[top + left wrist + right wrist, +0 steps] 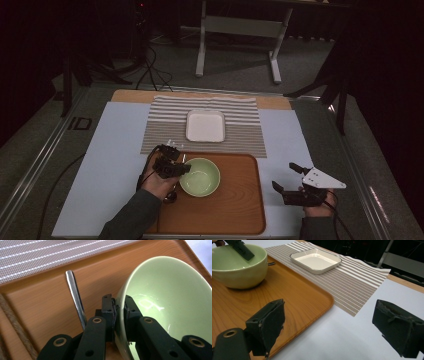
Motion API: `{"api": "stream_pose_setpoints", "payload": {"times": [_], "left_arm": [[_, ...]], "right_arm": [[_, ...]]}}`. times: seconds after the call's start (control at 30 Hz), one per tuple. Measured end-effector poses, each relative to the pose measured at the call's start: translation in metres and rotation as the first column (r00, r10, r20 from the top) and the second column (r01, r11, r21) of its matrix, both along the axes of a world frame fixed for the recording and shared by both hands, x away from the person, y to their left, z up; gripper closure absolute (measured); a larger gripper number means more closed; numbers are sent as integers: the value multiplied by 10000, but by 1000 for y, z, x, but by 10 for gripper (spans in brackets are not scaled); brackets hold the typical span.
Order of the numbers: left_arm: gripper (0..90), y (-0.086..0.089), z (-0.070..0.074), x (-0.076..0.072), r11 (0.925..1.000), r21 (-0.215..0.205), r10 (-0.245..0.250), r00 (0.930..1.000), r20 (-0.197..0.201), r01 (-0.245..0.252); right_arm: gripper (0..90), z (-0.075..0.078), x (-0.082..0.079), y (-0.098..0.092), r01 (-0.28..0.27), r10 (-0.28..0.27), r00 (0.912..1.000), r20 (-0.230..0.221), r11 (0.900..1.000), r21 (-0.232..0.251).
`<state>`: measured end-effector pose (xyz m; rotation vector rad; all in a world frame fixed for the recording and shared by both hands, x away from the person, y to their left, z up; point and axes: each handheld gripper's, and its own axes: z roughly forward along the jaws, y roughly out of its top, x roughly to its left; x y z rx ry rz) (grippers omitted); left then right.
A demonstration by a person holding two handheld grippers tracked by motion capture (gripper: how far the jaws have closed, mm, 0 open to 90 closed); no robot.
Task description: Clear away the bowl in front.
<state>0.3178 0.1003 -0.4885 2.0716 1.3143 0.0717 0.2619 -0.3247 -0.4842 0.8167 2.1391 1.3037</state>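
Two hand-held grippers, left [119,312] clamping green bowl [199,176] rim on wooden tray [235,210], right [337,325] wide apart, empty, dim room.

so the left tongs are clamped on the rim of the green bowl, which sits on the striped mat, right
Not quite. The left tongs are clamped on the green bowl rim, but the bowl sits on the wooden tray, not the striped mat. The high view shows it.

High view looks down/fwd over table; left gripper view sits v. close on bowl [162,302] rim; right gripper view low, shares it.
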Motion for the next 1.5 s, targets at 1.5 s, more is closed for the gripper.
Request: {"api": "stream_pose_setpoints", "payload": {"times": [1.5], "left_arm": [[540,18,25,-12,9978,-617,-51,9562,2928,242]], "right_arm": [[106,0,0,0,73,-73,10000,22,10000,-58]]}}
